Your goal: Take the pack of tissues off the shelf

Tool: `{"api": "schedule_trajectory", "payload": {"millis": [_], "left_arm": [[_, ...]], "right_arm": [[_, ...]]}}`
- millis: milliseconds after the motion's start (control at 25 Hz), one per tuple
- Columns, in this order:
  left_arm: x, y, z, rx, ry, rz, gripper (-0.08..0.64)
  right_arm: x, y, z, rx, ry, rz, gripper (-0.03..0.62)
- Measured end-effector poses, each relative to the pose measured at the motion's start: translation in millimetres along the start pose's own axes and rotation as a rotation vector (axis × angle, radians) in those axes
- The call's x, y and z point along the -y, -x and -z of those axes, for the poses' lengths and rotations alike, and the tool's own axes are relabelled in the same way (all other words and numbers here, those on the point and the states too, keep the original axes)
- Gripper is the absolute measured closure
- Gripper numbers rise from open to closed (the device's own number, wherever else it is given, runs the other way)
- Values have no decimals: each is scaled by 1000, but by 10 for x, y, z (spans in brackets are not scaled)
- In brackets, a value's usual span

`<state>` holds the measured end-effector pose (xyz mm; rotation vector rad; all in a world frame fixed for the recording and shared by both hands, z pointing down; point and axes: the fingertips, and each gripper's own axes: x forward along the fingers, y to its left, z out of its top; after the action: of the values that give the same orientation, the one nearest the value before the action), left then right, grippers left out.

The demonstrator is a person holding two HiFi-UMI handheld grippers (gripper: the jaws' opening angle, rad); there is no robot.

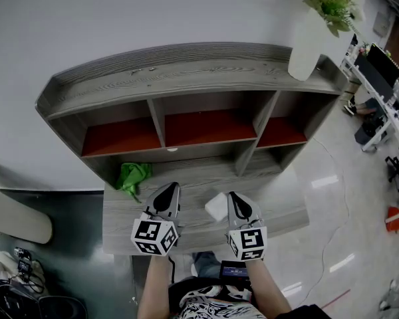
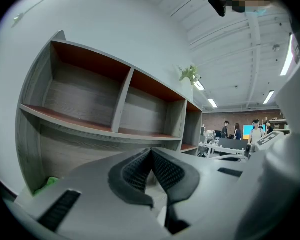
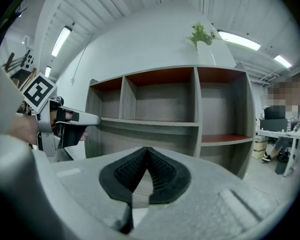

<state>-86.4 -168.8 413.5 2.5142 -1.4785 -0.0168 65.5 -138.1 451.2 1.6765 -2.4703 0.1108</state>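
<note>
Two-handed here, poised level in front of the grey shelf (image 1: 186,72). Holding the left gripper (image 1: 172,189) pinched shut on nothing at all; holding the right gripper (image 1: 233,197) the same way, closed tip to tip, empty. Finding the pack of tissues (image 1: 216,207), white, down on the lower ledge (image 1: 272,193) between the two tools, just beside the right gripper's tip. Spotting a green cloth (image 1: 133,177) at the ledge's left end, and up top on the right, a white vase (image 1: 307,45) with greenery.
</note>
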Motion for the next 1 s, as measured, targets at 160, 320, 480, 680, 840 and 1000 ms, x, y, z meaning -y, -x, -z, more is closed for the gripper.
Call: {"api": "schedule_trajectory", "payload": {"millis": [160,320,480,680,840,1000], "left_arm": [[4,15,38,-7,-1,0,554],[-17,40,38,-7,-2,-8,554],[-28,44,46,-10,2,-13,554],[-9,83,97,-15,8,-18,554],[-23,110,189,-30,16,-24,554],[-21,139,222,-34,18,-29,554]], "right_arm": [[0,20,30,-6,4,3,586],[-2,21,36,-7,4,2,586],[5,26,43,-12,10,6,586],[-11,69,67,-22,20,0,587],[0,101,127,-31,18,4,587],[5,138,171,-38,14,5,586]]}}
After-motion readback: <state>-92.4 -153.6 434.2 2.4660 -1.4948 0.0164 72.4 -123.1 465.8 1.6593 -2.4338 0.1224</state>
